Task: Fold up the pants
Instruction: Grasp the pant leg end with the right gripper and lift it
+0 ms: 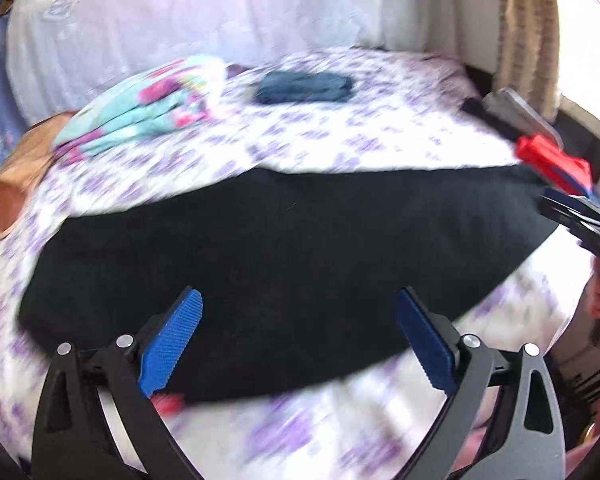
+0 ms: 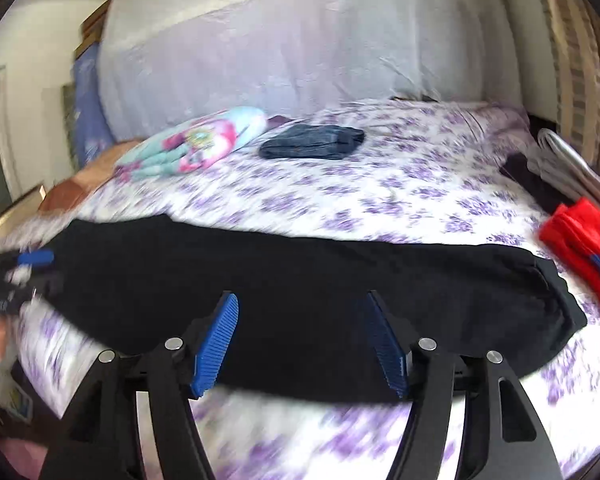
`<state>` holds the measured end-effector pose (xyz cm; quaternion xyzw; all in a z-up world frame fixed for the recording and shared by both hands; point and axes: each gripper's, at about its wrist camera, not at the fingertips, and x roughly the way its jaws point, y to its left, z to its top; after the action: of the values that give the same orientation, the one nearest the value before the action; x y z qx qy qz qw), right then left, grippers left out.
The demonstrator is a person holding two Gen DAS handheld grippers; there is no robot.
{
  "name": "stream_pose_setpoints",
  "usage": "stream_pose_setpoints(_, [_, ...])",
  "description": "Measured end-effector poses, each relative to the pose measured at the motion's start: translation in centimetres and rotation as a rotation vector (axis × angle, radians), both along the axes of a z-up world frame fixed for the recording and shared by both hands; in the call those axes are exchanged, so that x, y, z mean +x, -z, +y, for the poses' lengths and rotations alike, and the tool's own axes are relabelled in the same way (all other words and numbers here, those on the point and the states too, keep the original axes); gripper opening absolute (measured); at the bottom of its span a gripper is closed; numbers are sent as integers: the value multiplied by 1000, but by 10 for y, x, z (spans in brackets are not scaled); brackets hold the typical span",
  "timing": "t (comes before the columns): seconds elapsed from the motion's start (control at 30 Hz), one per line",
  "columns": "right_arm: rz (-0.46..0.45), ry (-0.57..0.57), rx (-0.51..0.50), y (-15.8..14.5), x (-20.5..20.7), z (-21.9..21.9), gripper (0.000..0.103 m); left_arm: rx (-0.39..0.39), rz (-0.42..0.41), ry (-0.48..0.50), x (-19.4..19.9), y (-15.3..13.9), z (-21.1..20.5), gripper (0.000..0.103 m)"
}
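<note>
Black pants (image 1: 284, 264) lie flat in a long band across the bed with the purple-flowered sheet (image 1: 340, 136); they also show in the right wrist view (image 2: 300, 292). My left gripper (image 1: 298, 320) is open and empty, hovering over the pants' near edge. My right gripper (image 2: 300, 320) is open and empty over the pants' near edge. The right gripper also shows in the left wrist view (image 1: 580, 216) at the pants' right end. The left gripper shows in the right wrist view (image 2: 28, 268) at the pants' left end. Both views are blurred.
Folded dark blue jeans (image 2: 312, 142) and a pink-turquoise garment pile (image 2: 192, 148) lie at the far side. A red and blue garment (image 2: 576, 240) and grey folded clothes (image 2: 572, 172) lie at the right edge. White covered headboard (image 2: 292, 40) behind, curtain (image 2: 580, 60) at right.
</note>
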<state>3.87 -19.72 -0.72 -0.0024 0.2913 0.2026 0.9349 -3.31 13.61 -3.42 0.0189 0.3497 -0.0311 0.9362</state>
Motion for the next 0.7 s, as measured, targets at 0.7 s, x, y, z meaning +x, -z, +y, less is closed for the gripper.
stream_pose_setpoints(0.7, [202,244,1,34,123,-114,55,-94,165,-3,87,68,-42,99])
